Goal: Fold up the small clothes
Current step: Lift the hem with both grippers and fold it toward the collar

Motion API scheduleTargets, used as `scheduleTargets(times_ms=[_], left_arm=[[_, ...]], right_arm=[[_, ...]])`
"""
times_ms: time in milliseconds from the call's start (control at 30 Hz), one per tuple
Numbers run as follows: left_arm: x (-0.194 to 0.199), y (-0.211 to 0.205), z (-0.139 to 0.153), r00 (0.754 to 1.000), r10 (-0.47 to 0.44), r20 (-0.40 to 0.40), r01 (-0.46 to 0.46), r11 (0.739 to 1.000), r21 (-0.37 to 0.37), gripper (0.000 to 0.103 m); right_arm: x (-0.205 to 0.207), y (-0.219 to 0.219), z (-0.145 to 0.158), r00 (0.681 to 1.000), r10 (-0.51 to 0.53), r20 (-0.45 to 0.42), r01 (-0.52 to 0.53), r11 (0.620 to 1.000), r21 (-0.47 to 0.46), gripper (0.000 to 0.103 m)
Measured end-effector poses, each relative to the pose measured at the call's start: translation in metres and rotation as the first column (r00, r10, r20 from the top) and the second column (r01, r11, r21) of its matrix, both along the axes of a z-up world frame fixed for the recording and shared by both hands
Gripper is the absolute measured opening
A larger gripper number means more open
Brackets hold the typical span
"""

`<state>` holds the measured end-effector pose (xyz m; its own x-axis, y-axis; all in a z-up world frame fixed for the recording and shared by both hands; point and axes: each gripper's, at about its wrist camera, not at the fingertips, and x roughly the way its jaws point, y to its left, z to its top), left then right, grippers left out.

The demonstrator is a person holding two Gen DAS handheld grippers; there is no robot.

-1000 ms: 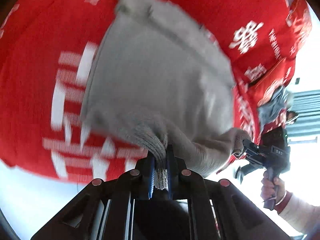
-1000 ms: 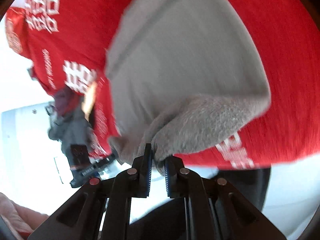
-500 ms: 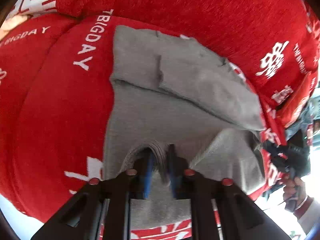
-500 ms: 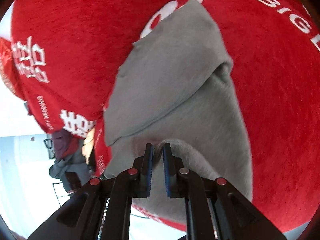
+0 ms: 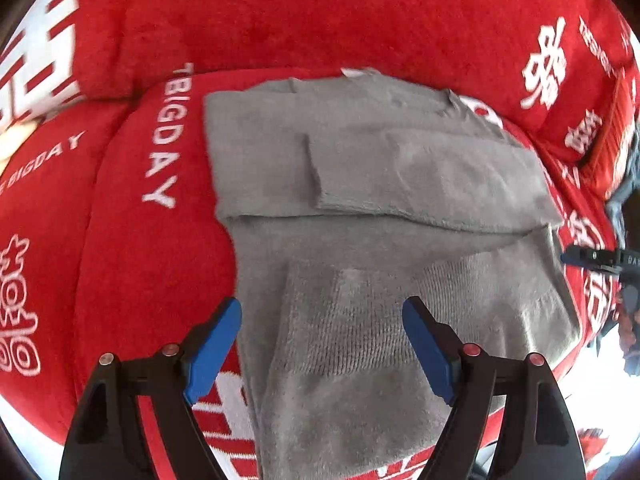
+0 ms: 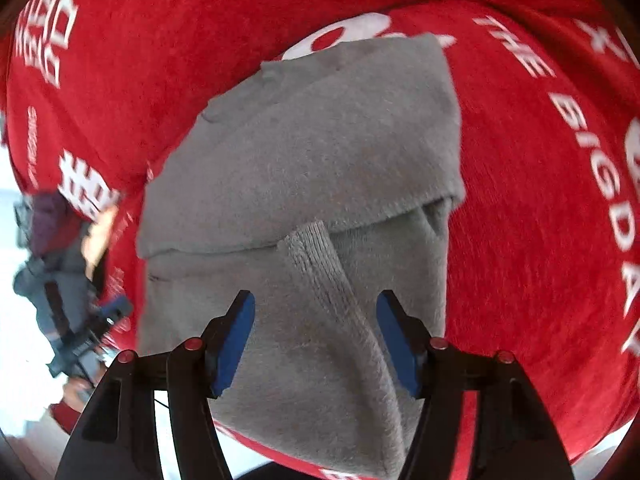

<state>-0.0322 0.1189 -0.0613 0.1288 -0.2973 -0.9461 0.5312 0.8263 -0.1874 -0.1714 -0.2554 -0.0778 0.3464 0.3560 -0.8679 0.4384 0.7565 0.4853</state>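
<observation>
Grey garment lies released; both hand-held grippers just opened wide.

A home (red wedding-print sofa cover, cushions)

Both wrist views looked steeply down, close over the grey garment — shared from opposite sides — on red cloth.

Both the left gripper and right gripper have just been opening, releasing the grey garment, which now lies folded toward twelve o'clock.
</observation>
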Motion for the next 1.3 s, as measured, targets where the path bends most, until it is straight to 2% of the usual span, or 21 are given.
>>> scheduleTargets(times_ms=[233,367,400,433,467,500,533,567,700,833,1000,1133,1300], left_arm=[[0.005,-0.031,-0.026,0.993,-0.093,-0.068,0.094,0.995,0.023,0.083],[0.005,-0.035,-0.034,0.991,-0.099,-0.085,0.105,0.993,0.061,0.082],[0.005,-0.035,-0.034,0.991,-0.098,-0.091,0.104,0.993,0.058,0.079],[0.005,-0.034,-0.033,0.991,-0.099,-0.088,0.104,0.993,0.057,0.07],[0.005,-0.034,-0.033,0.991,-0.1,-0.086,0.105,0.993,0.062,0.064],[0.004,-0.033,-0.032,0.992,-0.099,-0.082,0.105,0.992,0.068,0.049],[0.003,-0.032,-0.032,0.991,-0.101,-0.084,0.106,0.992,0.06,0.025],[0.003,-0.031,-0.032,0.99,-0.107,-0.093,0.111,0.993,0.043,0.014],[-0.005,-0.025,-0.015,0.99,-0.117,-0.077,0.113,0.992,-0.055,0.014],[-0.014,-0.016,0.014,0.994,-0.101,-0.035,0.095,0.984,-0.151,0.014],[-0.014,-0.012,0.049,0.995,-0.101,0.023,0.103,0.97,-0.222,0.014],[-0.002,-0.017,0.071,0.994,-0.096,0.059,0.108,0.962,-0.249,0.014],[0.03,-0.032,0.098,0.993,-0.05,0.108,0.079,0.956,-0.282,0.014]], right_arm=[[0.017,0.014,-0.008,0.992,0.118,-0.045,-0.121,0.99,-0.068,0.068],[0.023,0.018,-0.014,0.987,0.145,-0.067,-0.151,0.984,-0.096,0.068],[0.024,0.019,-0.013,0.986,0.149,-0.069,-0.156,0.982,-0.108,0.067],[0.025,0.021,-0.012,0.985,0.156,-0.075,-0.164,0.978,-0.127,0.066],[0.027,0.026,-0.011,0.982,0.169,-0.084,-0.18,0.971,-0.157,0.06],[0.028,0.031,-0.011,0.977,0.185,-0.101,-0.202,0.96,-0.194,0.041],[0.028,0.036,-0.011,0.972,0.204,-0.119,-0.227,0.946,-0.231,0.03],[0.028,0.042,-0.01,0.967,0.221,-0.125,-0.247,0.934,-0.26,0.01],[0.018,0.052,0.009,0.977,0.202,-0.074,-0.215,0.929,-0.301,0.008],[-0.002,0.051,0.038,0.991,0.136,-0.008,-0.131,0.939,-0.318,0.008],[-0.016,0.056,0.075,0.992,0.112,0.053,-0.082,0.913,-0.399,0.008],[-0.008,0.051,0.097,0.99,0.1,0.098,-0.05,0.904,-0.425,0.008],[0.029,0.03,0.12,0.983,0.124,0.137,-0.051,0.895,-0.444,0.008]])
